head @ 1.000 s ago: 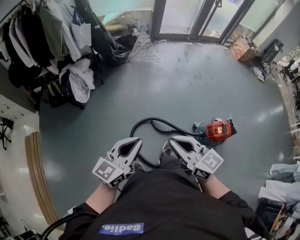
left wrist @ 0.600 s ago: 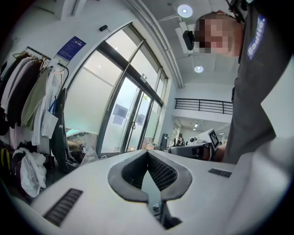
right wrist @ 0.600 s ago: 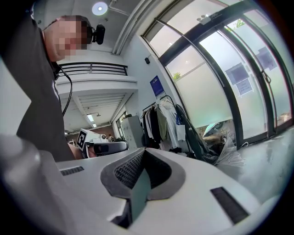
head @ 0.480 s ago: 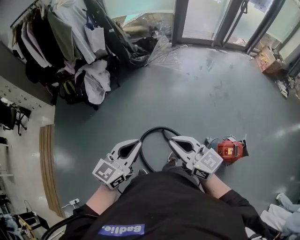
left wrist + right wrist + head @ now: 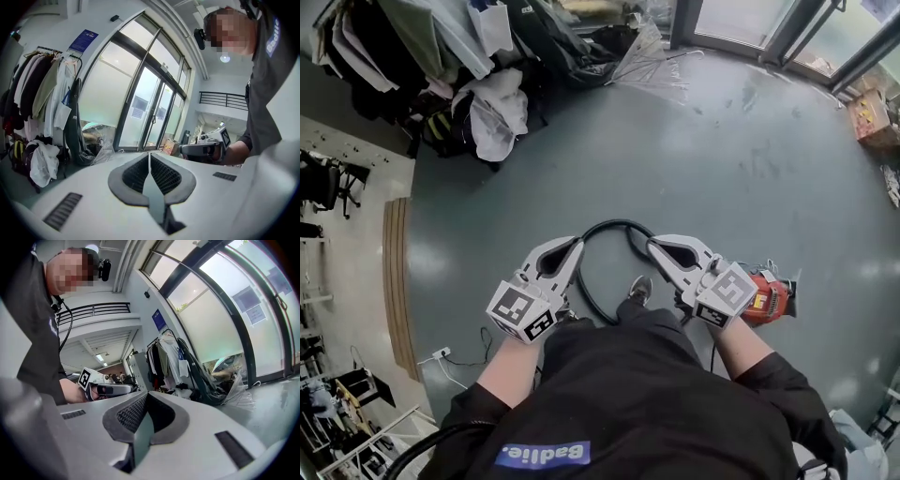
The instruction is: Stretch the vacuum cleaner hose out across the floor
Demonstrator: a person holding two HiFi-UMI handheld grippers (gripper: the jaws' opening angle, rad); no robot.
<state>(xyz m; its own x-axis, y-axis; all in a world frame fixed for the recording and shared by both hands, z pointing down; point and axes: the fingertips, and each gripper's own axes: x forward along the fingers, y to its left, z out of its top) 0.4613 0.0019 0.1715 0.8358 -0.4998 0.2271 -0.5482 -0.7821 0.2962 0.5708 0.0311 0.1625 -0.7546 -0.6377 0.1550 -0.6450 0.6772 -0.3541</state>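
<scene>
Left tongs [image 5: 575, 244] and right tongs [image 5: 652, 242]: both closed, empty, held above the floor [image 5: 722, 169]. Vacuum cleaner [image 5: 769, 298] sits right of centre. Hose [image 5: 605, 225] loops mid-frame, just past the tips. Suggest: open one pair, drop low, clamp the loop's top, and pull away from the vacuum cleaner toward the upper frame.

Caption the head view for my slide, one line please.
Left hand-held gripper and right hand-held gripper, both shut and empty, over the looped black vacuum hose; red vacuum cleaner beside.
</scene>
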